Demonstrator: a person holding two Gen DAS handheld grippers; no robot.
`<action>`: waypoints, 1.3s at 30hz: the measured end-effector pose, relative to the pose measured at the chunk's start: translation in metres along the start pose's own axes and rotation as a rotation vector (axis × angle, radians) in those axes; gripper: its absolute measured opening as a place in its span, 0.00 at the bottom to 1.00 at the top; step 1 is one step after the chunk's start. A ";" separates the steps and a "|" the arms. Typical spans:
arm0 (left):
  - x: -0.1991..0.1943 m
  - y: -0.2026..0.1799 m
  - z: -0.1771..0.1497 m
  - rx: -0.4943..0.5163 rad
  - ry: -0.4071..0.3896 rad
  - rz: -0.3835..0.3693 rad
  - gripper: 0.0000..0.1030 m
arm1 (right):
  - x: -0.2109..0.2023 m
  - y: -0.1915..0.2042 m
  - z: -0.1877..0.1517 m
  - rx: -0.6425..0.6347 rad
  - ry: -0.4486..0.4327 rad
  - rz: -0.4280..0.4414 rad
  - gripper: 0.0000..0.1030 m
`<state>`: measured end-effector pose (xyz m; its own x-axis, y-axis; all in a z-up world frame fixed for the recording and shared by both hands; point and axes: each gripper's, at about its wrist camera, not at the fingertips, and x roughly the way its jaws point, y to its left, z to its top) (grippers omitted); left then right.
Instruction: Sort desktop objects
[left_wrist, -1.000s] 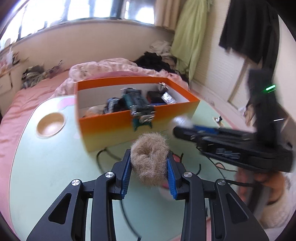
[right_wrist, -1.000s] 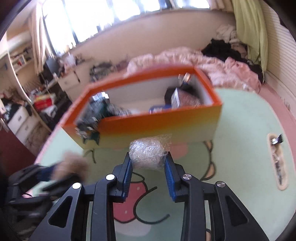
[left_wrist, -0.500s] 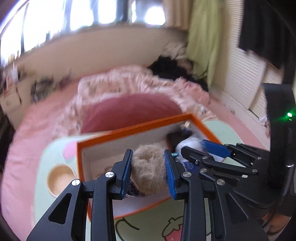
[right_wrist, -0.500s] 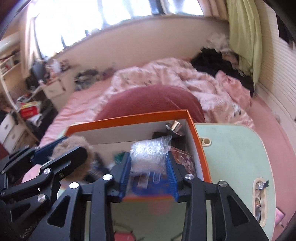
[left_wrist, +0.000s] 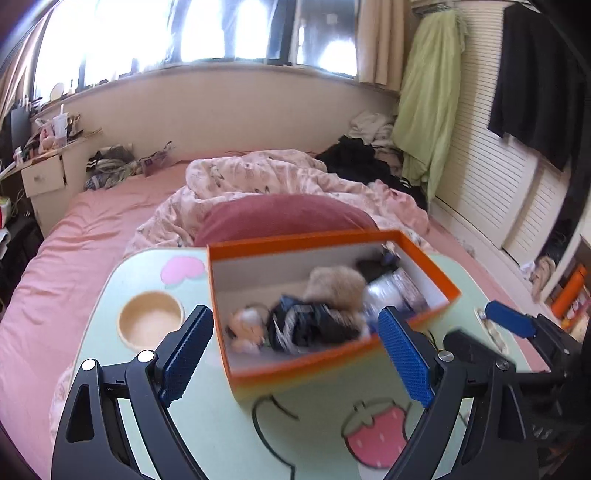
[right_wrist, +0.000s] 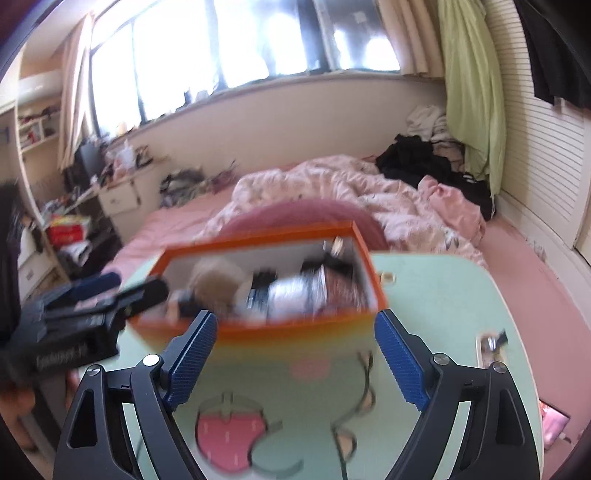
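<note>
The tan fluffy fur ball lies inside the orange cardboard box, and the clear crinkled plastic packet lies just beside it, among dark, blurred items that I cannot identify. The box stands on the pale green table with strawberry drawings. The left gripper has its jaws spread wide and holds nothing. The right gripper is also wide and empty. I judge these 2 objects sorted. Outside the box, a round wooden bowl and a small metal clip rest on the table; perhaps they are left to sort.
</note>
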<state>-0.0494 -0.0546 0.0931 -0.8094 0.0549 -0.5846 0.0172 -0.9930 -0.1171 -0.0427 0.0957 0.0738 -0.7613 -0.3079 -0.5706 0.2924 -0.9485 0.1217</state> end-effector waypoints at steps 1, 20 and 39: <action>-0.006 -0.004 -0.008 0.013 0.009 0.002 0.88 | -0.001 -0.001 -0.009 0.002 0.028 0.003 0.85; 0.009 -0.003 -0.084 -0.053 0.175 0.113 1.00 | 0.035 0.016 -0.072 -0.091 0.268 -0.059 1.00; 0.022 -0.008 -0.089 0.041 0.184 0.140 1.00 | 0.034 0.014 -0.074 -0.177 0.219 0.039 1.00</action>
<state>-0.0147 -0.0358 0.0101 -0.6801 -0.0692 -0.7299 0.0947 -0.9955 0.0061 -0.0215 0.0773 -0.0034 -0.6102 -0.3025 -0.7322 0.4300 -0.9027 0.0146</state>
